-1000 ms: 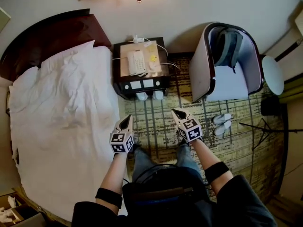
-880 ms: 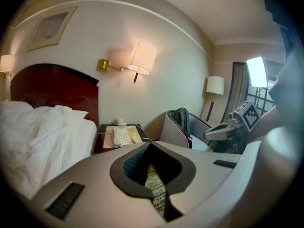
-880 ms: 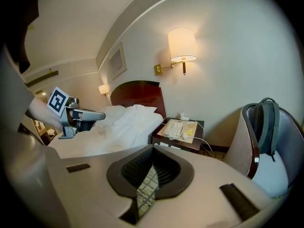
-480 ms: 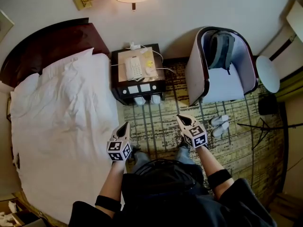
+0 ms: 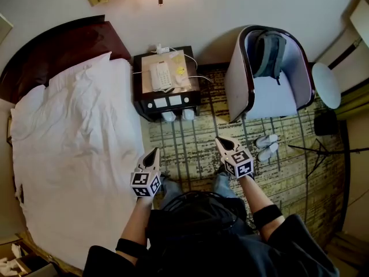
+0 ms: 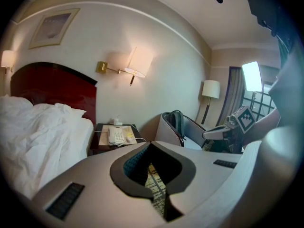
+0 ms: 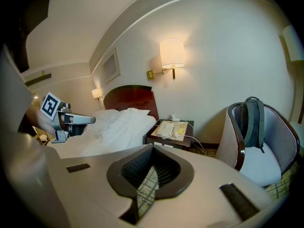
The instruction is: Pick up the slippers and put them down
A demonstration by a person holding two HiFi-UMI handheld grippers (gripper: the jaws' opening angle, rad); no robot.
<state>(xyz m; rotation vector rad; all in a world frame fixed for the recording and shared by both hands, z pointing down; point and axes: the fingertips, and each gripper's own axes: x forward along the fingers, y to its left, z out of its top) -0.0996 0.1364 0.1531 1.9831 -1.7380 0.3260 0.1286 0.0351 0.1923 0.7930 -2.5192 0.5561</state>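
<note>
Now the slippers point(image 5: 267, 147), a white pair, lie side by side on the carpet point(image 5: 190, 154) just in front of the chair point(image 5: 237, 91). A backpack point(image 5: 270, 53) leans on the chair's seat. Left of the chair, over the carpet, the right tool point(image 5: 220, 141) hangs with its jaws pressed together on nothing. The left tool point(image 5: 154, 151), further left of the chair and beside the bed point(image 5: 75, 154), is likewise pressed together and empty.
</note>
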